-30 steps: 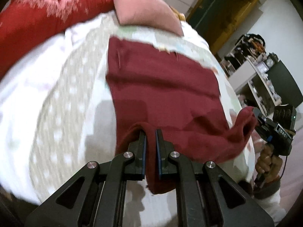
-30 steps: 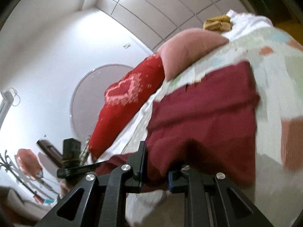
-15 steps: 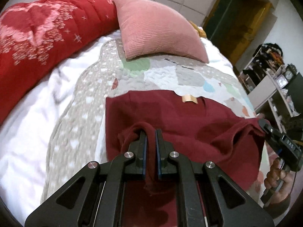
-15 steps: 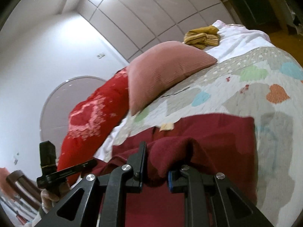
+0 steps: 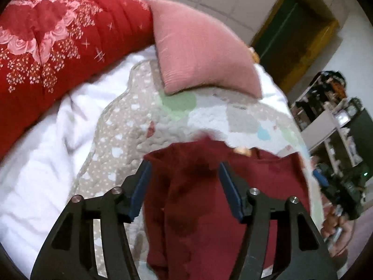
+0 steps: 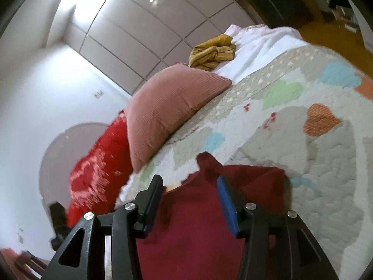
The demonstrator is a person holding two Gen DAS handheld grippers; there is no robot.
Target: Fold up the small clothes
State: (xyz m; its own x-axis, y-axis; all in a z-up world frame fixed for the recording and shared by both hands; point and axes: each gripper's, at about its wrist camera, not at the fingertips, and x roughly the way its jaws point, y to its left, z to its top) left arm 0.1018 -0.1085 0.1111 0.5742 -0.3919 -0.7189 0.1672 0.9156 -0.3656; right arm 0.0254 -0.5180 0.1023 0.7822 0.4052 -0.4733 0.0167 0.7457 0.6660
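A dark red garment (image 5: pixel 198 210) lies folded on the patchwork quilt (image 5: pixel 144 126), its loose top edge bunched up near the tan neck label (image 5: pixel 242 150). My left gripper (image 5: pixel 185 172) hovers over its left part. Its jaws are opening, with cloth lying between them and the blue pads (image 5: pixel 142 182) off the fabric. In the right wrist view the same garment (image 6: pixel 193 224) fills the space under my right gripper (image 6: pixel 190 189). These jaws are opening too and do not pinch the cloth. The right gripper (image 5: pixel 338 191) also shows at the garment's right edge, held by a hand (image 5: pixel 338 231).
A pink cushion (image 5: pixel 200 53) and a red flowered blanket (image 5: pixel 58 39) lie beyond the garment, with white bedding (image 5: pixel 42 154) to the left. A yellow striped garment (image 6: pixel 212 52) sits at the bed's far corner. Shelves (image 5: pixel 335 121) and a doorway (image 5: pixel 291 30) stand right of the bed.
Both grippers carried the garment's near edge forward over the rest, then spread their jaws and let it go. The released edge now lies near the neck label.
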